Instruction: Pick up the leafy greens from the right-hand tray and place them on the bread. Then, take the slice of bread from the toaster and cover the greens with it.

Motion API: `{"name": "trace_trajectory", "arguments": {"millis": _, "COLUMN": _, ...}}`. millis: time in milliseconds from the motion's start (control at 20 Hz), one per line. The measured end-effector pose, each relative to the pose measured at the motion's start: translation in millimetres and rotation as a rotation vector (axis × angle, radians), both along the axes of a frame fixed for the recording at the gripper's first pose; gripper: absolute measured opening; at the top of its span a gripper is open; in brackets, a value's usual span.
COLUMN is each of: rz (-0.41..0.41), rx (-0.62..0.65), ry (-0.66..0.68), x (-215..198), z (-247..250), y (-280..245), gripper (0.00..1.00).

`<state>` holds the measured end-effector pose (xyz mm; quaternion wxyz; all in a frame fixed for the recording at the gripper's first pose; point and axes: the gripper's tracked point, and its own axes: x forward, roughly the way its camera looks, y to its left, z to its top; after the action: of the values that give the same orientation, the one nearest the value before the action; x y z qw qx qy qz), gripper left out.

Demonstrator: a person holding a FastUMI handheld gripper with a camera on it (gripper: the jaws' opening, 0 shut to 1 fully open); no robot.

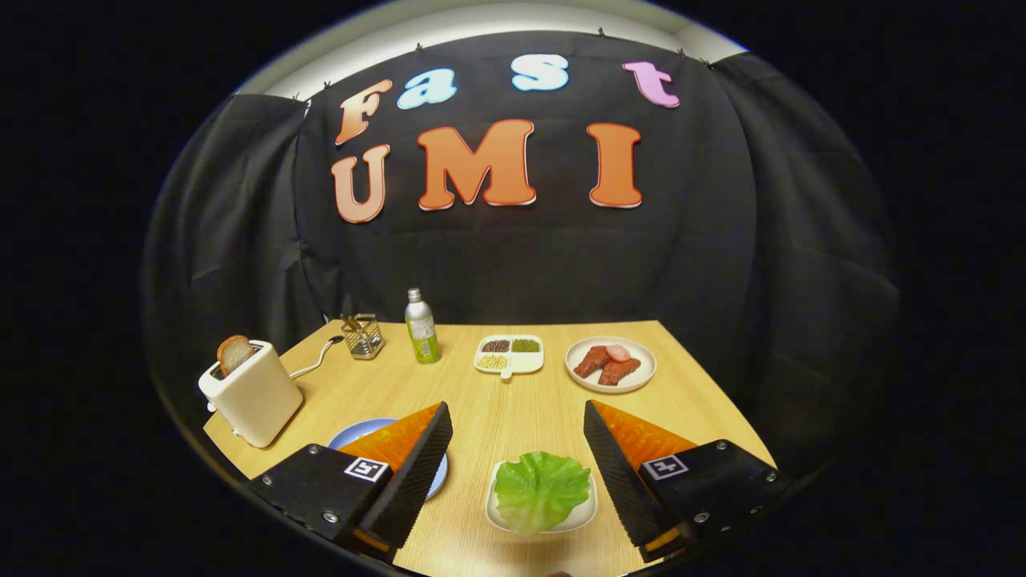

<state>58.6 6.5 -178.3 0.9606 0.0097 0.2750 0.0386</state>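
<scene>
The leafy greens point(541, 487) lie on a small white tray point(583, 518) low between my two fingers, nearer the right one. My gripper point(517, 410) is open, held above the table, and nothing touches its fingers. A blue plate point(361, 431) sits under the left finger, which hides most of it along with whatever lies on it. A white toaster point(251, 393) stands off to the left, beyond that finger, with a slice of bread point(233, 353) sticking up from its slot.
At the back of the wooden table point(497, 409) stand a wire basket point(363, 336), a green bottle point(422, 328), a divided white dish of seeds point(510, 354) and a white plate with meat slices point(611, 364). Black cloth walls close in behind.
</scene>
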Motion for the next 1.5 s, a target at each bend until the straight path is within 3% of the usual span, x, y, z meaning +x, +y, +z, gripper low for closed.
{"name": "trace_trajectory", "arguments": {"millis": 550, "rz": 0.006, "rx": -0.047, "ry": 0.307, "x": 7, "z": -95, "y": -13, "gripper": 0.99}}
{"name": "trace_trajectory", "arguments": {"millis": 1050, "rz": -0.035, "rx": -0.022, "ry": 0.578, "x": -11, "z": -172, "y": -26, "gripper": 0.98}}
{"name": "trace_trajectory", "arguments": {"millis": 1500, "rz": -0.101, "rx": -0.075, "ry": 0.671, "x": -18, "z": -210, "y": -34, "gripper": 0.95}}
